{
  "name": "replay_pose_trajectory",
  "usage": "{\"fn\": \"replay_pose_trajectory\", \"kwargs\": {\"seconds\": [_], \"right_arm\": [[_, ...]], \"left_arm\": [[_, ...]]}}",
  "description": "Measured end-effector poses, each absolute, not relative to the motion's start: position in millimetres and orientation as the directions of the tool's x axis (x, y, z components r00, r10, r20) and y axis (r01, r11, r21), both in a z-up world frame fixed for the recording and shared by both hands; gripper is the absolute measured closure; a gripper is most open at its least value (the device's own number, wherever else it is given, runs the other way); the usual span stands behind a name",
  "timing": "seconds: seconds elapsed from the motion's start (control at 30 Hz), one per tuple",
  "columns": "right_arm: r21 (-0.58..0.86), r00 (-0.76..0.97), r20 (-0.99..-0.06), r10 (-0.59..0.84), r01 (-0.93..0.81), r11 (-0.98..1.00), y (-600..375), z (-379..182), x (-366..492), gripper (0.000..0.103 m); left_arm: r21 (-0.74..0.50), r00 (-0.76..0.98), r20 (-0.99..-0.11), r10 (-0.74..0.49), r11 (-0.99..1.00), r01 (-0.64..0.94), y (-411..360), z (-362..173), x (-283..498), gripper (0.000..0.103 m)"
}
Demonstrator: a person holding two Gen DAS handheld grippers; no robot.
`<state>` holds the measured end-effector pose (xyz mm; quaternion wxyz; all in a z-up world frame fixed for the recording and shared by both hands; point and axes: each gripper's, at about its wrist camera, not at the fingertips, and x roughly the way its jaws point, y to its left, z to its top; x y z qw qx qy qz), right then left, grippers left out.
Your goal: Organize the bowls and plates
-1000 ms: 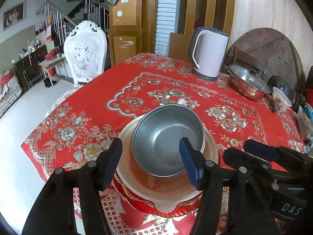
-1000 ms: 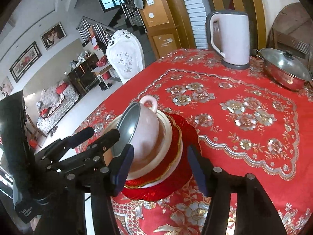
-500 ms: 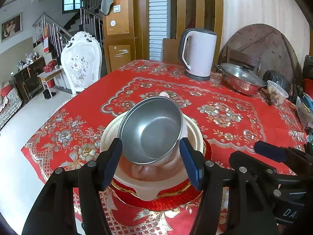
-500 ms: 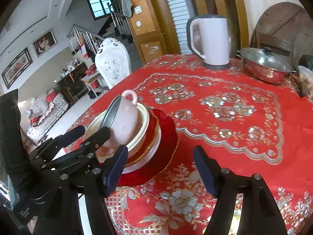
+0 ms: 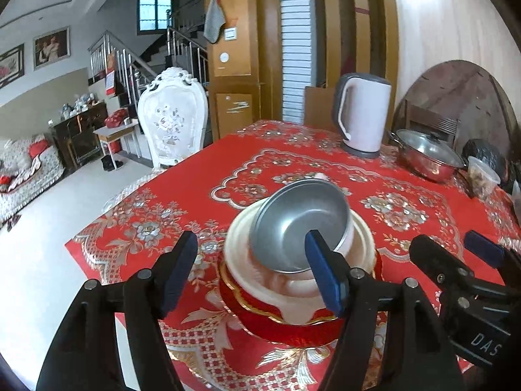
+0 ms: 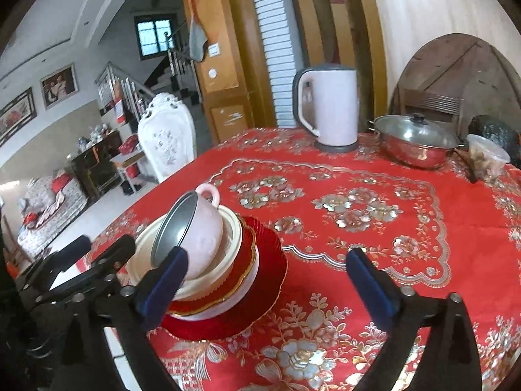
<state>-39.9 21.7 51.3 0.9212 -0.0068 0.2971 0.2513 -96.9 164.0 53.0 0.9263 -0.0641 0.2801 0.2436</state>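
A pink bowl with a steel inside and a small handle leans tilted in a cream bowl. Under them are a gold-rimmed red plate, a white plate and a wide red plate, all on the red flowered tablecloth. My left gripper stands open in front of the stack, and its right pad overlaps the pink bowl in the view. My right gripper is open to the right of the stack, with its left finger close to the cream bowl.
A pink-white kettle stands at the back of the table. Right of it are a lidded steel pot and a plastic tub. A white chair stands beyond the table's left edge, which drops to the floor.
Both grippers have drawn back and up from the stack, so it looks smaller and lower. The pink bowl now leans more steeply in the cream bowl. Both grippers stay open.
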Motion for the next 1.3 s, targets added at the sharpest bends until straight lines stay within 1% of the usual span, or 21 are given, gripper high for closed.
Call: {"fn": "replay_pose_trajectory", "kwargs": {"seconds": [0.2, 0.3, 0.4, 0.73, 0.93, 1.07, 1.3], "right_arm": [[0.16, 0.685, -0.553, 0.474, -0.471, 0.867, 29.4, 47.9, -39.0, 0.001], [0.163, 0.686, -0.556, 0.469, -0.464, 0.871, 31.0, 48.7, -37.2, 0.001], [0.127, 0.696, -0.563, 0.445, -0.46, 0.879, 38.5, 50.1, -37.0, 0.001], [0.083, 0.694, -0.579, 0.427, -0.47, 0.878, 59.8, 41.7, -37.5, 0.001], [0.047, 0.717, -0.562, 0.412, -0.47, 0.882, 66.3, 42.8, -42.1, 0.001], [0.058, 0.712, -0.565, 0.418, -0.471, 0.88, 66.1, 41.6, -40.9, 0.0], [0.062, 0.71, -0.564, 0.421, -0.471, 0.88, 65.5, 38.7, -40.4, 0.0]], "left_arm": [[0.01, 0.718, -0.542, 0.437, 0.858, -0.514, 177.6, 50.5, -104.8, 0.022], [0.012, 0.708, -0.538, 0.459, 0.843, -0.538, 185.6, 49.1, -108.6, 0.022], [-0.007, 0.708, -0.54, 0.455, 0.838, -0.545, 193.0, 47.7, -109.9, 0.022], [-0.002, 0.713, -0.524, 0.466, 0.836, -0.548, 201.2, 46.4, -114.9, 0.02], [-0.001, 0.721, -0.507, 0.472, 0.837, -0.548, 202.8, 45.9, -118.5, 0.02], [0.014, 0.721, -0.501, 0.479, 0.838, -0.546, 201.5, 46.4, -119.2, 0.02], [-0.016, 0.74, -0.493, 0.458, 0.845, -0.534, 206.9, 47.1, -123.2, 0.014]]}}
